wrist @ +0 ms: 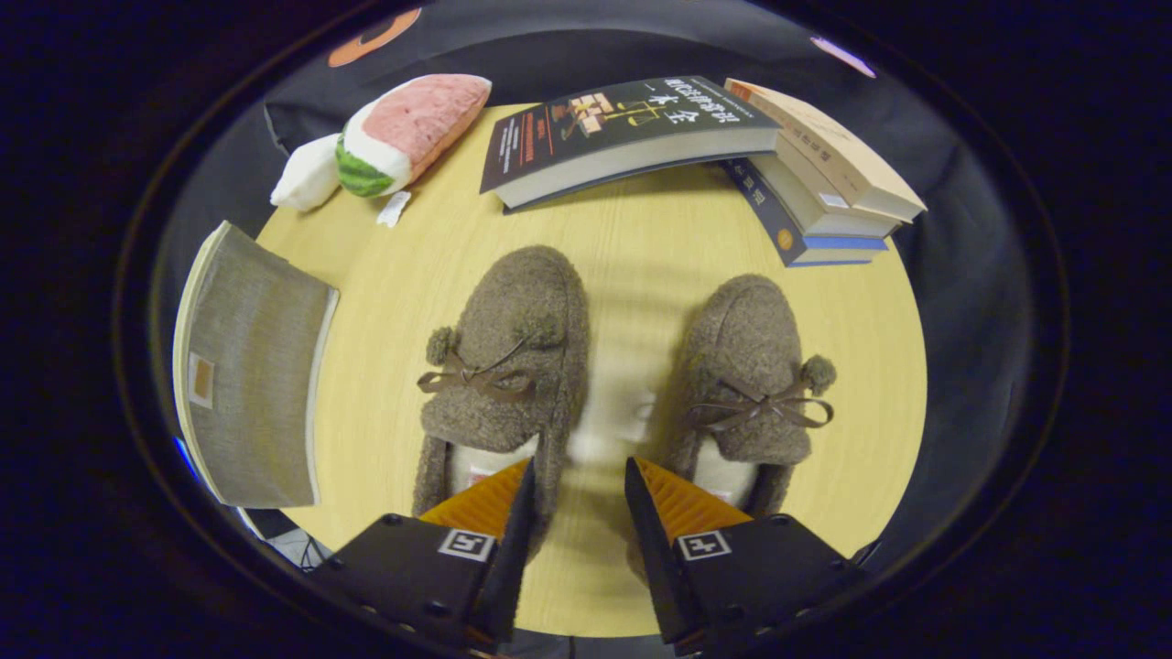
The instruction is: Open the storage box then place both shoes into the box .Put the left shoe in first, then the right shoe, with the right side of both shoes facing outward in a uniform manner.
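Your gripper [580,476] is open, gripping nothing, over the table [641,247]. Left shoe [504,366] and right shoe [746,384] flank its fingers; box [252,366] sits beyond the left shoe.

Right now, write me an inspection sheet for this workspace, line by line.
Surface: round light-wood table, bare between the shoes.
Job's things: two brown fuzzy shoes with bows side by side, left-hand shoe and right-hand shoe, toes pointing away; grey fabric storage box beside the left-hand shoe, lid shut.
Clutter: watermelon-slice plush; dark book resting on a stack of books beyond the shoes.
Gripper: gripper open, empty, fingers over the shoes' heels, gap between the shoes.
Cables: thin ones, unclear, beneath the table edge by the box.
Surroundings: black cloth wall.
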